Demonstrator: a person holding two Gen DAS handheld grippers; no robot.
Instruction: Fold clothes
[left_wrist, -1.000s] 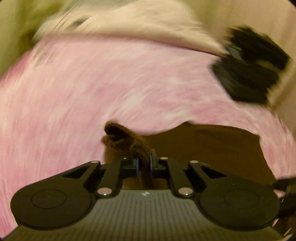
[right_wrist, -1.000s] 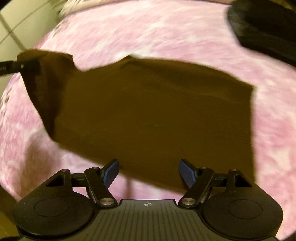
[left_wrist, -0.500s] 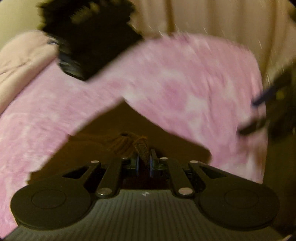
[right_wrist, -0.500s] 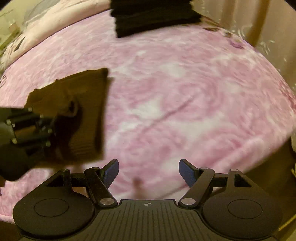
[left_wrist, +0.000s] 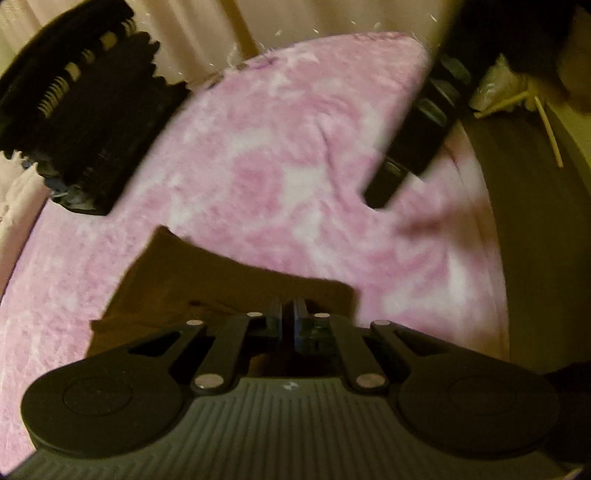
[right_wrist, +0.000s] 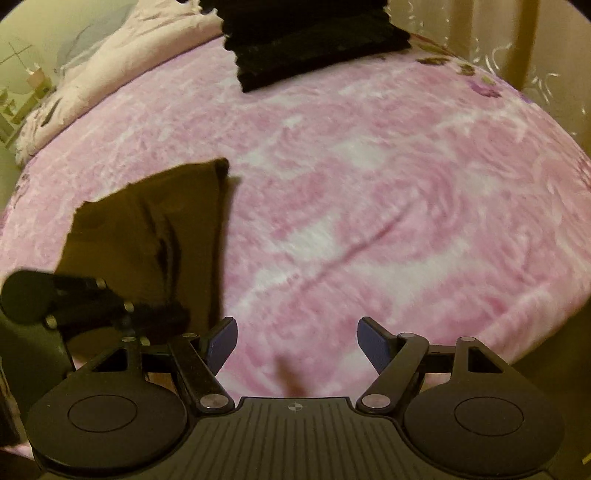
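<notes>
One brown garment (right_wrist: 155, 236), one stack of dark folded clothes (right_wrist: 314, 44), one pink blanket (right_wrist: 406, 184), two grippers.

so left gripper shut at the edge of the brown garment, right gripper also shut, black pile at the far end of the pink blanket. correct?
One error: the right gripper is open, blue pads apart over bare pink blanket, as the right wrist view shows. The left gripper is shut at the brown garment, and the black pile lies at the far end.

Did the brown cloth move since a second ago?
Yes. The brown cloth went from spread under the right gripper to bunched at left on the pink blanket.
</notes>
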